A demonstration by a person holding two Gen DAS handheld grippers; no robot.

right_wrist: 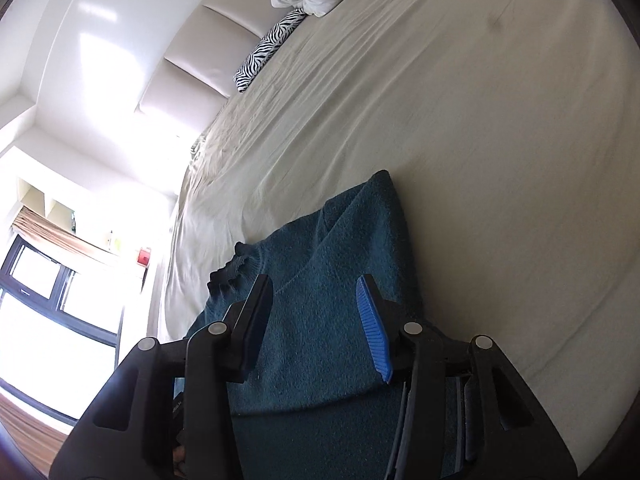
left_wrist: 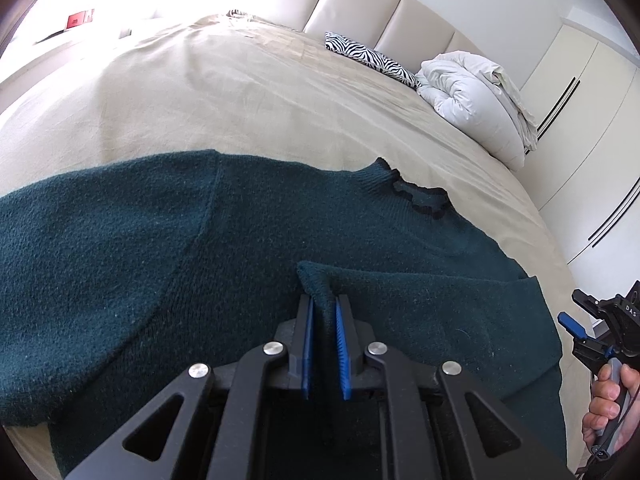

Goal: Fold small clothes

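— While the dark teal sweater (left_wrist: 248, 248) lies spread on the beige bed sheet (left_wrist: 224, 92), what has the left gripper (left_wrist: 325, 312) got?

— Its blue-padded fingers (left_wrist: 307, 332) are clenched on a raised fold of the knit, a cuff or edge that stands up between them above the sweater's body.

— And the right gripper (right_wrist: 316, 304)?

— Released. Its fingers (right_wrist: 370, 320) stand wide apart with nothing between them, hovering over the sweater. From the left wrist view it shows at the far right edge (left_wrist: 592, 328), off the side of the garment, with the person's hand (left_wrist: 608, 408) around its handle.

— Where is the neck?

— The ruffled collar (left_wrist: 420, 198), trimmed darker, lies at the sweater's far edge, pointing toward the headboard (left_wrist: 384, 12). From the right wrist view it sits just left of the left-hand finger (right_wrist: 230, 274).

— Is the garment flat?

— Mostly. One layer is folded over on the right side, its edge (left_wrist: 480, 280) running from the pinched fold across toward the right.

— Anything else on the bed?

— A zebra-print cushion (left_wrist: 372, 58) against the headboard and a bundled white duvet (left_wrist: 476, 104) just beside it, both well apart from the sweater. White wardrobe doors (left_wrist: 588, 92) stand beyond the bed.
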